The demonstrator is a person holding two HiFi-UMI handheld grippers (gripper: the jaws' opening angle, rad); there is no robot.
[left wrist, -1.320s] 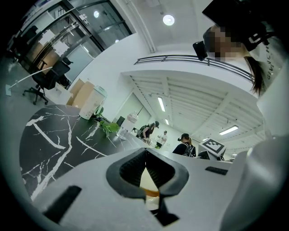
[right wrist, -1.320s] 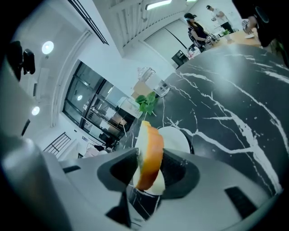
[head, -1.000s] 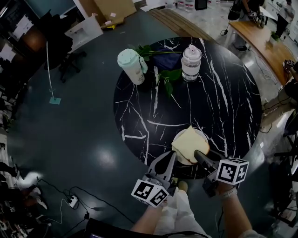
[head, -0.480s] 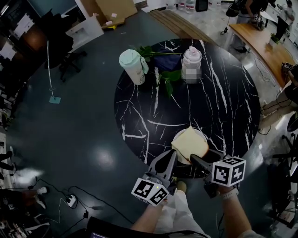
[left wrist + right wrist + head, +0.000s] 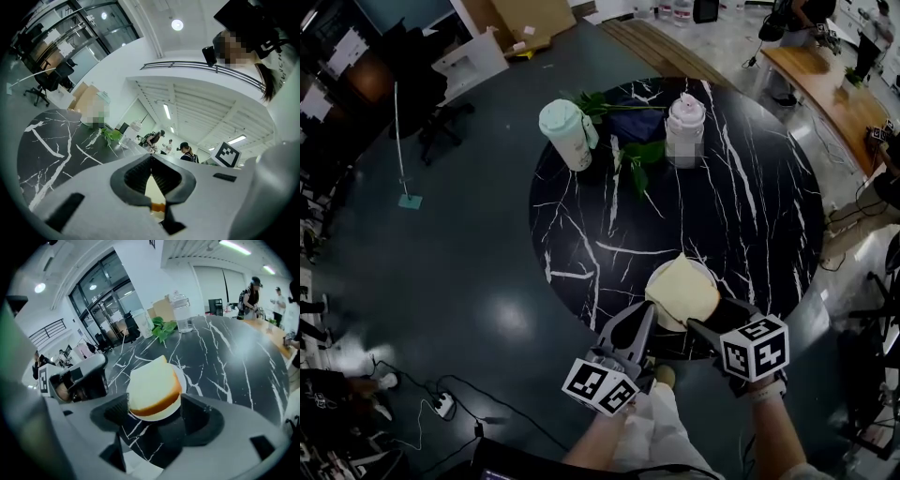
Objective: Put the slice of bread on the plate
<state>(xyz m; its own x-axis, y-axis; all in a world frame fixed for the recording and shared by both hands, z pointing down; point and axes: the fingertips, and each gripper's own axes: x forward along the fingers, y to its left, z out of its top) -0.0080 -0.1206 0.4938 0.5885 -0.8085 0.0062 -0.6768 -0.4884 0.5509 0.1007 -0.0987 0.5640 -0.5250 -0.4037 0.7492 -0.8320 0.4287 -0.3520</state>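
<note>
the bread [image 5: 682,289] lies flat on the white plate [image 5: 709,273], near the edge of the black marble table [image 5: 722,187] closest to the person, and it covers most of the plate. the right gripper [image 5: 720,317] points down at it from that near side. its jaws are opening and already stand wide. in the right gripper view the bread [image 5: 152,385] sits on the plate [image 5: 183,380] in the gap between the pads [image 5: 117,409], but neither pad presses on it, so it is let go. the left gripper [image 5: 643,314] hovers level just beside the plate with its jaws together on nothing, and the left gripper view shows its tips [image 5: 151,161] meeting. the task looks as good as done, with only the drawing back left. as for the bread, it is a thick, pale slice with a browner crust along one side, surely light and soft. a hard pinch would dent the crumb and a grip on one corner could tear it. if it needed shifting, the best hold would be across two opposite crust edges, low down and squeezed only gently, since the crust is the firmest part. it will not slip much, but the plate could slide on the smooth table if nudged.
</note>
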